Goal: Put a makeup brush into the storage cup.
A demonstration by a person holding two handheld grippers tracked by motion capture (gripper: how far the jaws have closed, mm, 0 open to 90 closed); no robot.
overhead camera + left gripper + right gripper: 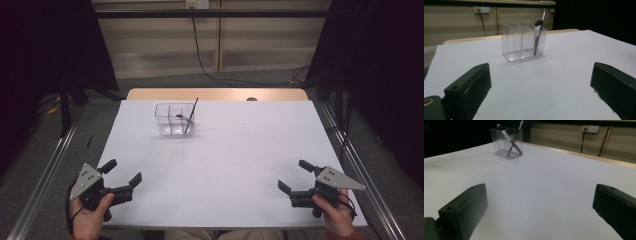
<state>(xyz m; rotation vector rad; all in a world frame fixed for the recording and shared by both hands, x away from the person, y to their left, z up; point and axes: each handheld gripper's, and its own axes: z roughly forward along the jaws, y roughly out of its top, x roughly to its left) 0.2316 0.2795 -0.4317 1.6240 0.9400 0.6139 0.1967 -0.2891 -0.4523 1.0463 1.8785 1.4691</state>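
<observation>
A clear plastic organiser (174, 119) with several compartments stands on the white table (220, 165), toward the far left. Two slim dark brushes (191, 116) lean crossed in its right compartment. The left gripper view has the organiser (523, 40) ahead with a brush (537, 35) upright in it; the right gripper view has the organiser (507, 142) far off at upper left. My left gripper (122, 171) rests open near the front left corner, held by a hand. My right gripper (296, 176) is open near the front right corner. Nothing lies between either pair of jaws.
A wooden tabletop edge (215, 94) shows beyond the white sheet. Metal rails (45, 175) run along both sides of the table. A black cable (200, 55) hangs from a wall socket behind. Dark curtains flank the scene.
</observation>
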